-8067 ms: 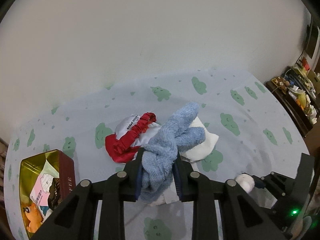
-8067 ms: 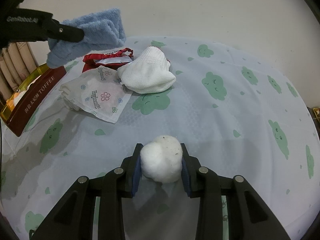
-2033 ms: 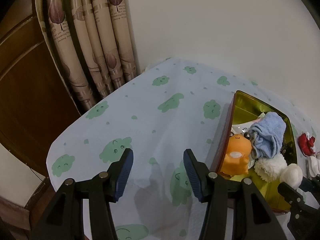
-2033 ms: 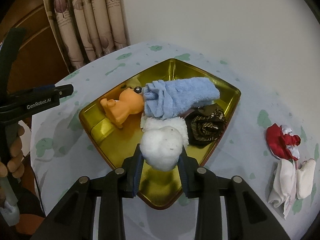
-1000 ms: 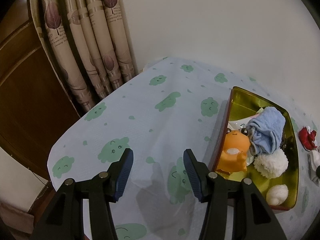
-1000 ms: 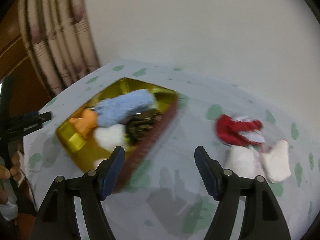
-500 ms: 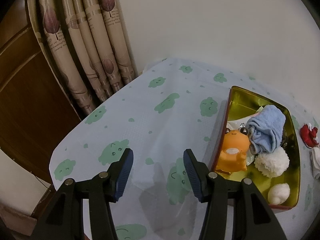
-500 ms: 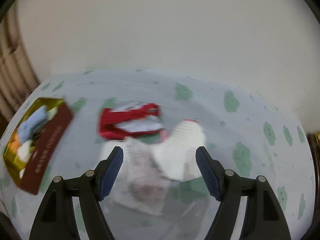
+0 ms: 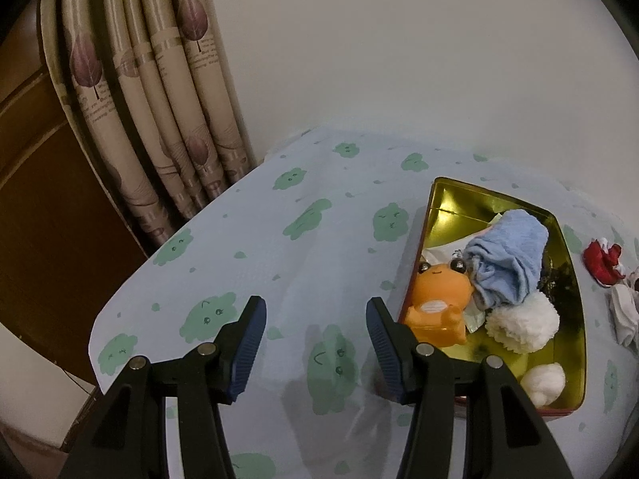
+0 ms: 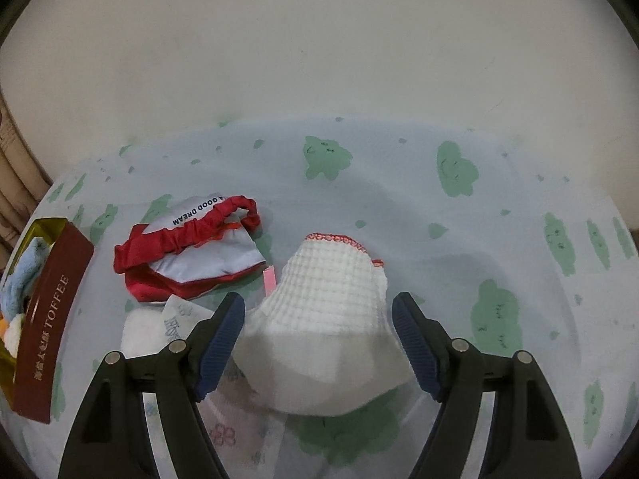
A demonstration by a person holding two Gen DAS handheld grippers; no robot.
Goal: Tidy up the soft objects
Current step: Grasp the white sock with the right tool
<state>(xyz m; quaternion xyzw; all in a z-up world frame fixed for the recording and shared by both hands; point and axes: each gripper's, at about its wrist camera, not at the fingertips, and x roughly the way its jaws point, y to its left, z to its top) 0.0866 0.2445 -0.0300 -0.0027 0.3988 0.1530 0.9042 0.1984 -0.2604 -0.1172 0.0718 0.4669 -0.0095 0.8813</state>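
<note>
Left claw (image 9: 315, 337): we see its jaws spread wide and released, grasping nothing, above the cloud-print tablecloth (image 9: 247, 247) of the bench.
Gold tin (image 9: 447, 199): to the right of the left claw, its near-left corner hidden behind the right finger.
Tin contents, nearest the left claw outward: an orange toy frog (image 9: 439, 299) just beyond the right fingertip; a blue towel (image 9: 507, 255) behind it and touching it; a fluffy white pompom (image 9: 521, 321) to the right of the frog; a smaller white cotton ball (image 9: 543, 379) in the near-right corner; something dark and patterned at the far wall, too hidden for us to name.
Curtain (image 9: 159, 92): far to the left of the left claw, beyond the bench edge.
Right claw (image 10: 317, 337): we see it released as well, jaws wide, straddling the white waffle-knit sock (image 10: 327, 319); whether the blue pads touch it we cannot tell.
Sock: lies flat on the tablecloth between the right claw's fingers, red-trimmed cuff pointing away.
Sleep mask (image 10: 191, 245): red and white, printed "GOOD DREAM", ahead and to the left of the right claw, near the sock.
Printed packet (image 10: 179, 319): under the right claw's left finger, partly beneath the sock.
Tin, right wrist view: at the far left, maroon side reading "TOFFEE".
</note>
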